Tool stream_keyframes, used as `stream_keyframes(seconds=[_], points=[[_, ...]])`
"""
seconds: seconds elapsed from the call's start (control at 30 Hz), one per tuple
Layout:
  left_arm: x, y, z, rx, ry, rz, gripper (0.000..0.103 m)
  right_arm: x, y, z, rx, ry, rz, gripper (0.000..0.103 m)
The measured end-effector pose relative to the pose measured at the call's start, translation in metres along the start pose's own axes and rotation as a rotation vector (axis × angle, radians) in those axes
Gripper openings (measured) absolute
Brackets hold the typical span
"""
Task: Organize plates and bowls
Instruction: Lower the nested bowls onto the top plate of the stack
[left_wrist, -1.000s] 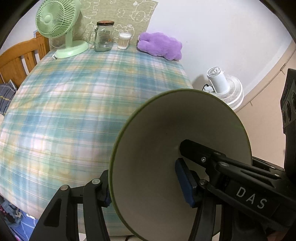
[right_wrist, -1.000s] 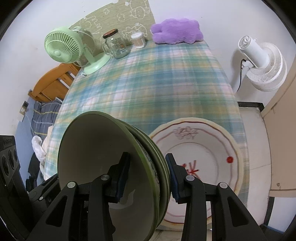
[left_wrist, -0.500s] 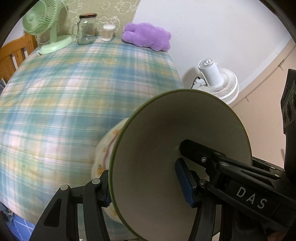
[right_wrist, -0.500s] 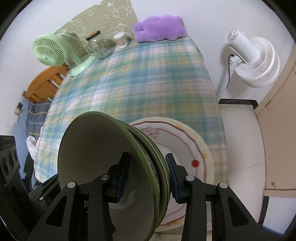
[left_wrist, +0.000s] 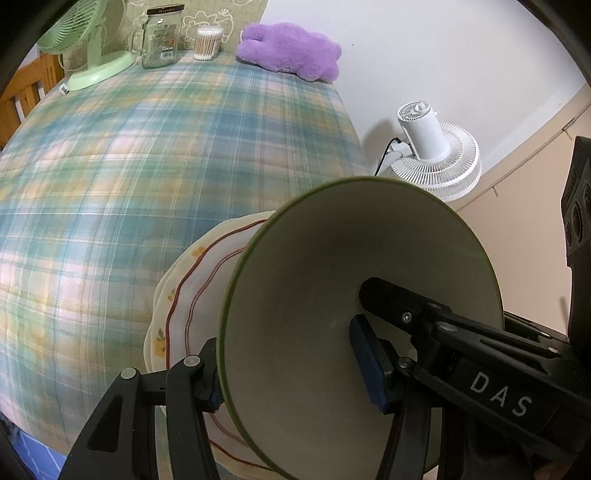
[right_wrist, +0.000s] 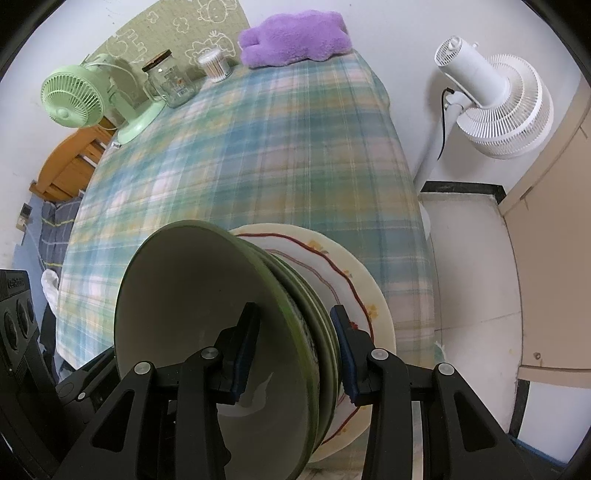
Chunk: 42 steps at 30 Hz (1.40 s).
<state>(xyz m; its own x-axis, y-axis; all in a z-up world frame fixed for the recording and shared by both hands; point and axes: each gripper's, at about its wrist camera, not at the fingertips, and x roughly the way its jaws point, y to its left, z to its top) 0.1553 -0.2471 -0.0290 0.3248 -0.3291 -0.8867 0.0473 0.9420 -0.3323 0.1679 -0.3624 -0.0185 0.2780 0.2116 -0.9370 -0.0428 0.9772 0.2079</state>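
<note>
Left wrist view: the left gripper (left_wrist: 295, 373) squeezes the side of a green bowl stack (left_wrist: 354, 314), tipped on edge. The right gripper (right_wrist: 293, 354) squeezes the other side (right_wrist: 221, 332). The stack hangs over a flowered plate (right_wrist: 362, 291) lying at the near right corner of the checked bench (left_wrist: 147, 184).

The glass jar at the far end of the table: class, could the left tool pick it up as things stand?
Probably not. The left tool is already clamped on the green bowls, so its jaws are full, and the glass jar stands far across the table, beside the green fan.
</note>
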Motion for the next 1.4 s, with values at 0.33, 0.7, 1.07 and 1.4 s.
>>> stream_keyframes(seconds=[0.33,0.7,1.07,1.4], points=[[0.004,-0.007,0.006,0.057,-0.003,0.04,0.059,0.004,-0.006,0.002,0.029,-0.002,0.005,0.043],[0.001,-0.021,-0.001,0.103,-0.025,0.129,0.065,0.003,-0.016,-0.008,0.036,-0.042,0.056,0.043],[-0.012,-0.021,-0.011,0.054,-0.062,0.228,0.078,-0.013,-0.025,-0.019,0.034,-0.089,0.059,0.065],[-0.054,-0.017,-0.01,0.105,-0.2,0.225,0.087,-0.057,-0.004,-0.027,0.017,-0.243,-0.041,0.065]])
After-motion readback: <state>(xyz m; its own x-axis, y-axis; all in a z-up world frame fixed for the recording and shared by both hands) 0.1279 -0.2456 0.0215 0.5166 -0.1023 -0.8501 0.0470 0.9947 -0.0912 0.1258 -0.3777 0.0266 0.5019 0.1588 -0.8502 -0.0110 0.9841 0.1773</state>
